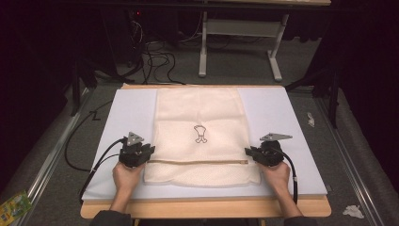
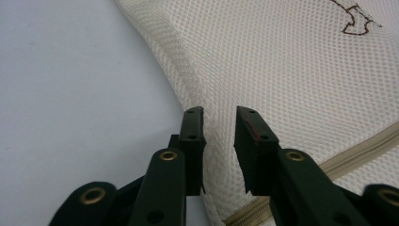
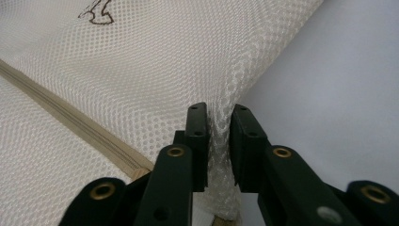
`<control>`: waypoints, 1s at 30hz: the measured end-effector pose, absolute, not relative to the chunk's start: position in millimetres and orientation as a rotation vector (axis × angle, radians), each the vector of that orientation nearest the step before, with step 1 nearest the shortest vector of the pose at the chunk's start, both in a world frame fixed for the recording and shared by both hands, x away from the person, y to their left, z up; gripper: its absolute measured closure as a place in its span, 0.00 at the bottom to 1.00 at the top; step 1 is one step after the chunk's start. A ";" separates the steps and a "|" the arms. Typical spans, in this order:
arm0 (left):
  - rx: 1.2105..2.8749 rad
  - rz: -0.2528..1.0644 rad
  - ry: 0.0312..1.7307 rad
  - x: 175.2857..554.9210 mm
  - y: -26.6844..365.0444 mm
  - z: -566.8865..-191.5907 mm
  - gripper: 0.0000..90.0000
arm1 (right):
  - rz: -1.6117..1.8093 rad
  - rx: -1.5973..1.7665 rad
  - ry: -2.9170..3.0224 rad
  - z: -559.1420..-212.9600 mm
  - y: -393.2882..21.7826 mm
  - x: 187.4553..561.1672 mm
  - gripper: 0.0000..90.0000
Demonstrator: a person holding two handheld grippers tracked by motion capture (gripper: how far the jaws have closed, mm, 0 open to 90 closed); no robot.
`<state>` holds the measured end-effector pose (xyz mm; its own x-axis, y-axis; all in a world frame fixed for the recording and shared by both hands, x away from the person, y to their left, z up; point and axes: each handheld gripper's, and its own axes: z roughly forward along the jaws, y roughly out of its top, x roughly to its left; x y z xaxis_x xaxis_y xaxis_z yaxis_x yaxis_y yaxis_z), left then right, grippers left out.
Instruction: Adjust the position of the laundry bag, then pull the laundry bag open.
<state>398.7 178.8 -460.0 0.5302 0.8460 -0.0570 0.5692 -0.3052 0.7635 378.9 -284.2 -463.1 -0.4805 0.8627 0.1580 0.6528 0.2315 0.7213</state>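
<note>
Bag (image 1: 200, 136) of cream net, flat on the pale blue mat (image 1: 127, 113) in the middle of the table; lies smooth and straight, with a small brown drawing (image 1: 200, 133) near its middle and a tan zipper (image 1: 197, 162) running across near the close end; looks zipped shut all the way, as far as can be seen; left tongs (image 2: 220, 127) down at the bag's left edge, close by one end of the zipper; stand part way open, with a clear gap between the two black jaws; have the net edge between them but do not squeeze it; hold nothing; right tongs (image 3: 219, 127) down at the bag's right edge, by the other end of the zipper; also part way open, only a bit less wide; have a little raised fold of net standing in the gap; seem not to press on it, though hard to be sure, since the fold fills most of the gap; looks like the spreading job is close to done; bag laid out flat, both sides even, no big wrinkles; looks like a letting-go step right now; left to do, at a guess: open wider, pull both tongs back off the net without dragging it, and let that small fold on the right side drop flat; maybe one more tug if the edge stays puckered.
</note>
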 end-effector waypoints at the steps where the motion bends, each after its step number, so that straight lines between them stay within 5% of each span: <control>1: 1.998 0.473 1.142 397.9 178.3 -460.5 0.72 | 1.089 1.423 2.212 -463.2 -285.2 379.1 0.76; 7: 1.953 0.500 1.119 393.0 175.6 -459.7 0.62 | 1.099 1.453 2.169 -462.1 -289.8 378.8 0.56; 11: 1.932 0.497 1.104 389.7 173.1 -459.3 0.60 | 1.110 1.451 2.139 -460.6 -293.4 377.8 0.52; 30: 1.956 0.429 0.985 376.3 138.2 -469.0 0.54 | 1.158 1.491 2.164 -460.9 -298.7 373.5 0.48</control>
<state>376.3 138.2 -469.0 0.6261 0.7759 -0.0767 0.4727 -0.2994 0.8288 373.5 -298.7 -460.9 -0.4346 0.8756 0.2107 0.6610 0.1512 0.7350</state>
